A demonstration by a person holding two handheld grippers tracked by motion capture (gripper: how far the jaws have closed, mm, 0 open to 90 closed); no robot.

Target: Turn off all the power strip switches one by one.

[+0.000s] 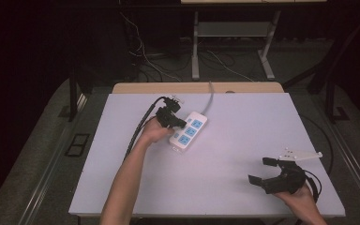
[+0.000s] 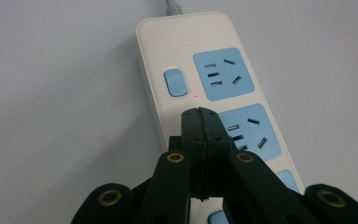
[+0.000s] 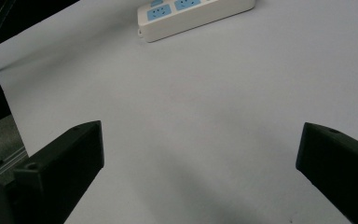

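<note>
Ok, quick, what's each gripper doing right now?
Left gripper: shut, holding nothing, tips over the power strip near its switch.
Right gripper: open, holding nothing.

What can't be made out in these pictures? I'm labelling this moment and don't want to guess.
- Power strip, left gripper view: its near end and lower sockets lie behind the shut left gripper.
- Whether the fingers touch the strip: not clear there, too small in the high view.
- Strip's far end, right gripper view: cut off by the top edge beyond the open right gripper.
- Strip's cable: its end runs off the table.
</note>
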